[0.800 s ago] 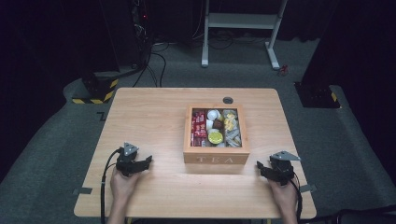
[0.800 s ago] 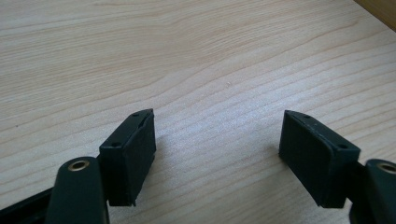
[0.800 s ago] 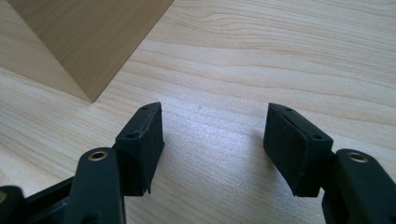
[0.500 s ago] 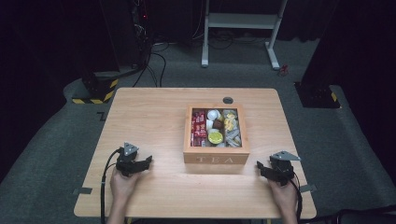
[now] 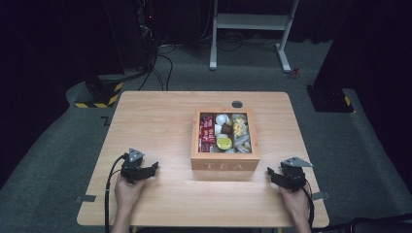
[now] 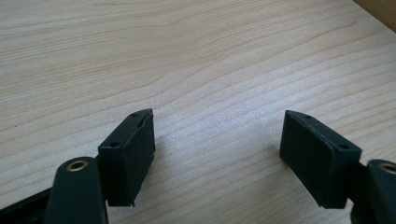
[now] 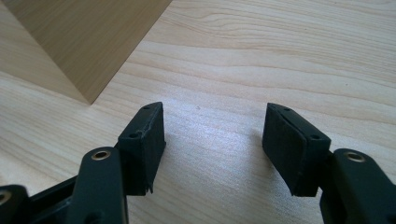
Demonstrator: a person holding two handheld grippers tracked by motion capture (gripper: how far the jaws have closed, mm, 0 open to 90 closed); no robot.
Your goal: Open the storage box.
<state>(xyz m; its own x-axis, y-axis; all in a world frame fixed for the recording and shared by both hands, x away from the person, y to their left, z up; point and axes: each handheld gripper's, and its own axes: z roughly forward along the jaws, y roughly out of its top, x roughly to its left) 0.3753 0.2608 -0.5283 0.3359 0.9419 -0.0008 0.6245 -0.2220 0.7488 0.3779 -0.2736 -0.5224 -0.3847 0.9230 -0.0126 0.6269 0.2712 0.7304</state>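
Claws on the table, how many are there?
2. The left claw rests near the table's front left; the right claw rests front right. The tea box sits between them. Both are open and hold nothing.

Table brightly lit, surroundings dark, focus soft.

Left gripper (image 6: 217, 140) jaws apart over bare table (image 6: 196, 56)

Matt pale wood table (image 5: 160, 121); smooth wooden tea box (image 5: 224, 165); matt black claws.
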